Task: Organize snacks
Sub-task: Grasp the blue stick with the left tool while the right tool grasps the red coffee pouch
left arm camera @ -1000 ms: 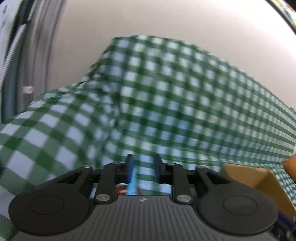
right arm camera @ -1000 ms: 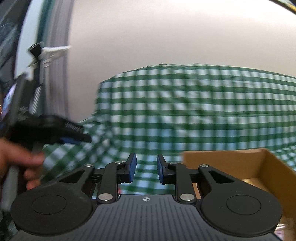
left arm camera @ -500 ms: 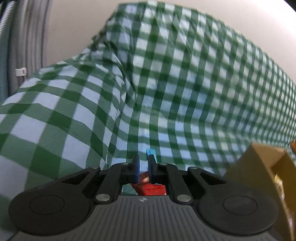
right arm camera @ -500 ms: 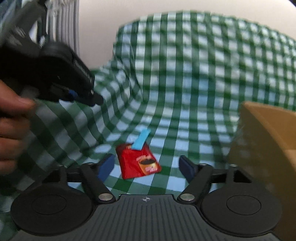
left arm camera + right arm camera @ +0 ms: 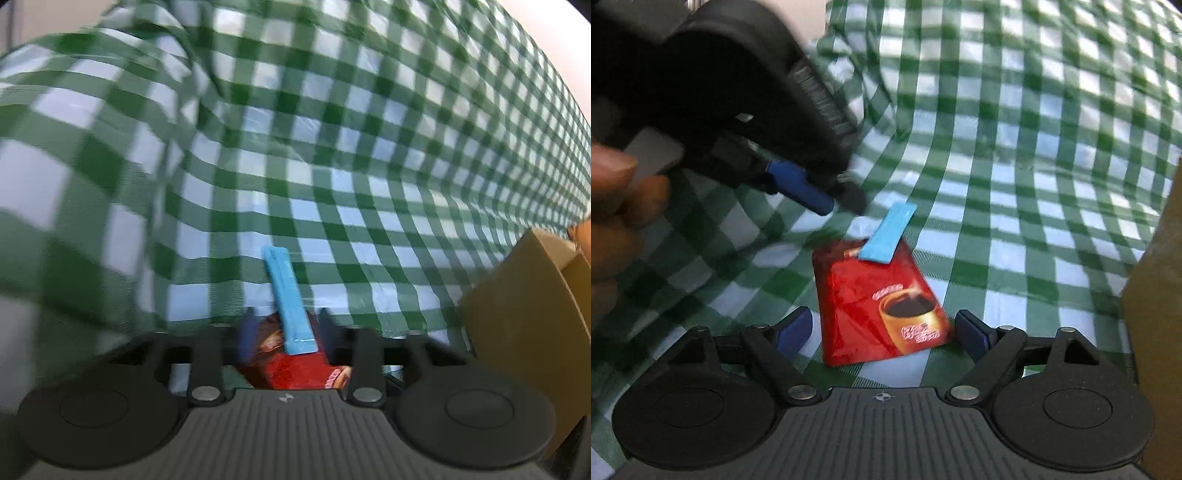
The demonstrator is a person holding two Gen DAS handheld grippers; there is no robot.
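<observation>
From the left wrist view, the left gripper (image 5: 286,325) points down at a surface draped in a green-and-white checked cloth (image 5: 369,155). Its 2 fingers stand a little apart, blurred, on either side of a red coffee sachet (image 5: 295,365) that lies on the cloth; they hold nothing. A light blue stick packet (image 5: 290,301) lies across the top of the red sachet and runs forward between the fingers onto the cloth. At the right edge stands a brown cardboard box (image 5: 517,325), near the sachets but apart from them.

From the right wrist view, the right gripper (image 5: 884,330) sits low over the same checked cloth (image 5: 1034,147) with its 2 fingers spread wide and nothing between them in its grasp. The red coffee sachet (image 5: 882,306), printed with a cup of coffee, lies flat on the cloth between and just ahead of the fingers. The blue stick packet (image 5: 888,232) rests with one end on the sachet's far edge and the other on the cloth. The left gripper (image 5: 842,201) comes in from the upper left, held by the person's left hand (image 5: 613,210), its tips just beside the blue packet. The cardboard box (image 5: 1160,295) fills the right edge.
</observation>
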